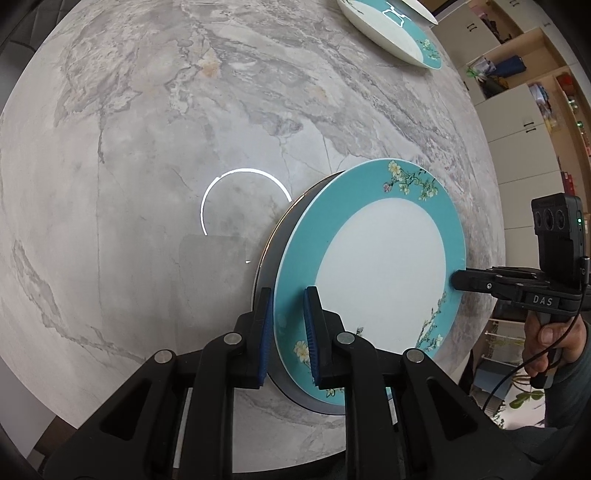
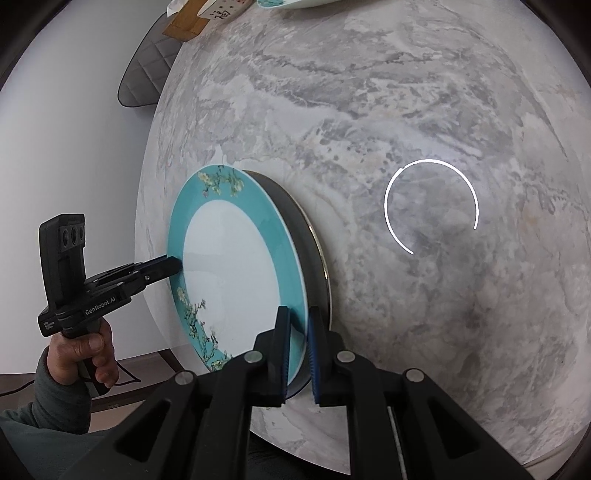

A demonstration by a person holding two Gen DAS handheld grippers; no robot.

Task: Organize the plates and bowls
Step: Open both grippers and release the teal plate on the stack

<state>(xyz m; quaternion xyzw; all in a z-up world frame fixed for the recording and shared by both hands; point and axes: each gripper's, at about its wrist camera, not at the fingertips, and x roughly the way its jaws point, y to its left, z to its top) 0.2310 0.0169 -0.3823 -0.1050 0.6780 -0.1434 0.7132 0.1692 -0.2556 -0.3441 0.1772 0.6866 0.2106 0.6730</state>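
Note:
A teal-rimmed plate with a white centre and blossom pattern (image 1: 380, 266) is held over the marble table (image 1: 147, 129), with a dark shadow under it. My left gripper (image 1: 289, 325) is shut on its near rim. My right gripper (image 1: 458, 282) grips the opposite rim. In the right wrist view the same plate (image 2: 236, 273) sits between my right gripper's pads (image 2: 298, 343), and my left gripper (image 2: 173, 265) clamps its far edge. A second teal-rimmed plate (image 1: 391, 33) lies at the table's far edge.
Shelves and cabinets (image 1: 517, 92) stand beyond the table on the right. A dark chair (image 2: 147, 70) and a cardboard item (image 2: 188, 26) are at the far left. A ring light reflects on the marble (image 2: 430, 206).

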